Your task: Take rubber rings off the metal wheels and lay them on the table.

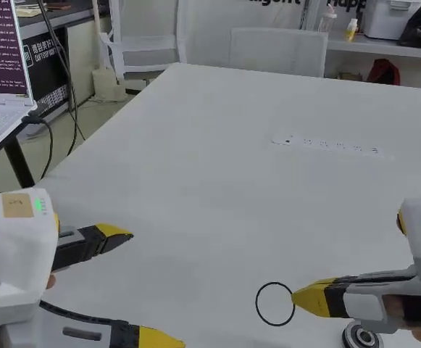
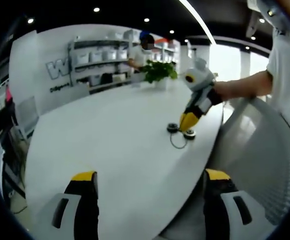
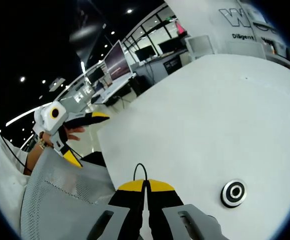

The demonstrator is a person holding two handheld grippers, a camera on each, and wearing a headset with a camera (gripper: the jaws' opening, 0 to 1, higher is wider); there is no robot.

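So my right gripper [image 3: 145, 186] has its yellow-tipped jaws clamped together on the edge of a thin black rubber ring [image 1: 257, 303]. The loop sticks out past the tips, low over the white table [image 1: 232, 167], near the edge closest to me. Can't tell if it's actually touching the surface. A round metal wheel with a black band [image 3: 233, 192] lies flat on the table just beside that gripper. My left gripper [image 2: 150, 176] is well apart from it all, jaws spread wide, holding nothing.
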